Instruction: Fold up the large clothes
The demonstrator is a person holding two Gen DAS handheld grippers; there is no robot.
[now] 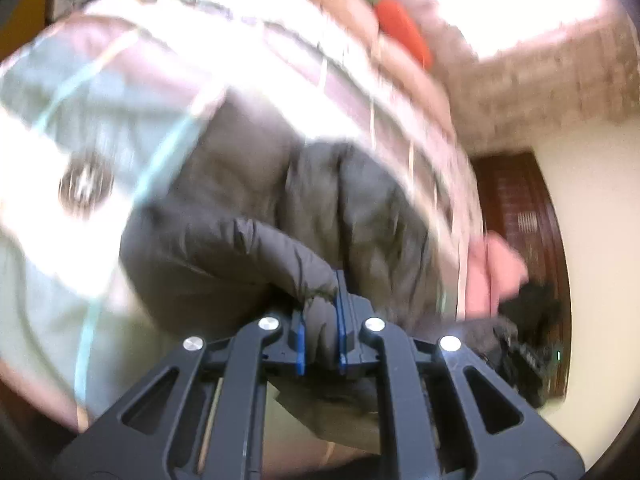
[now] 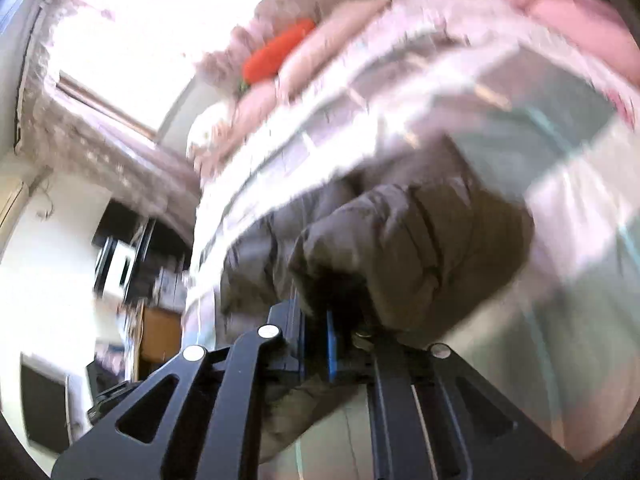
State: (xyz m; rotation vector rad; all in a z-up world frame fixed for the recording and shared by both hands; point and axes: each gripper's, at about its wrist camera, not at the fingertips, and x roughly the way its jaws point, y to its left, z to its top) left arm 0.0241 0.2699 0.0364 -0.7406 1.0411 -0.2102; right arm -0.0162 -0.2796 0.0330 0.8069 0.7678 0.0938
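Note:
A dark olive-grey puffy jacket (image 1: 256, 232) lies bunched on a plaid bed cover (image 1: 100, 92). My left gripper (image 1: 320, 320) is shut on a fold of the jacket, with the fabric pinched between its blue pads (image 1: 342, 320). In the right wrist view the same jacket (image 2: 420, 248) hangs in front of the camera. My right gripper (image 2: 316, 336) is shut on an edge of it, and dark fabric covers most of the right finger. Both views are blurred.
An orange carrot-shaped plush (image 1: 404, 28) lies near pink pillows (image 2: 560, 12) at the far side of the bed. A person's hand (image 1: 496, 272) shows at the right of the left wrist view, before a dark wooden door (image 1: 520, 220). A curtained bright window (image 2: 160, 12) and shelves (image 2: 132, 264) stand beyond the bed.

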